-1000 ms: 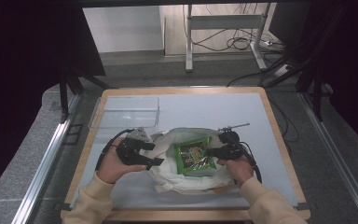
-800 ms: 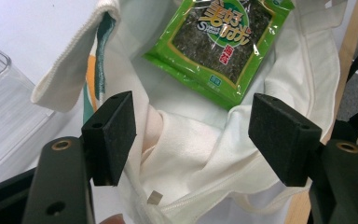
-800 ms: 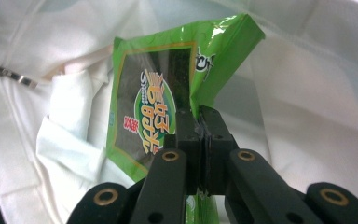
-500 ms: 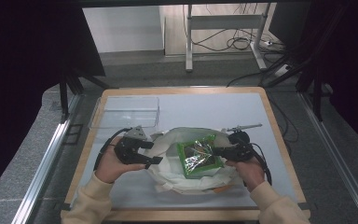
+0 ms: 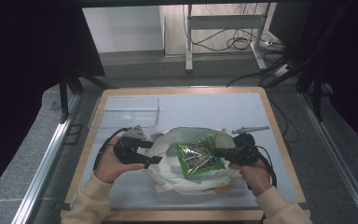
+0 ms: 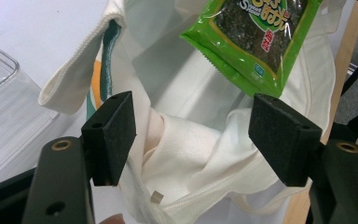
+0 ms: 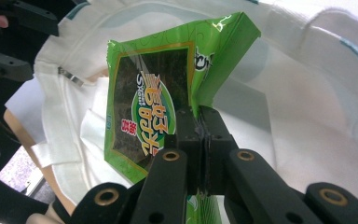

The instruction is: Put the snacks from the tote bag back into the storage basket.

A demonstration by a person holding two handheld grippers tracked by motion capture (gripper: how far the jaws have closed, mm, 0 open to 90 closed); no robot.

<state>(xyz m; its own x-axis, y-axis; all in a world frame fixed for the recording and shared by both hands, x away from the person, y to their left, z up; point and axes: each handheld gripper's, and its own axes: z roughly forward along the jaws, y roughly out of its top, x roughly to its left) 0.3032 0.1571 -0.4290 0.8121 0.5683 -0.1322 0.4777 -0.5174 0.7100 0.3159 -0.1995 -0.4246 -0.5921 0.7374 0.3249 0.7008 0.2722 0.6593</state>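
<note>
Table evenly lit (dark surroundings); glare on the packet (image 7: 144, 116).

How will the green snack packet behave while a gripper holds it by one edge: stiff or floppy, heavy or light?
Held at one edge by the right gripper, the green snack packet stays nearly flat, so probably light and fairly stiff. Its glossy film looks slippery.

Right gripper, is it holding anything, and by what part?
Yes. The right gripper is shut on the green snack packet, pinching its edge near a corner, above the open white cloth bag. The left gripper is open.
</note>
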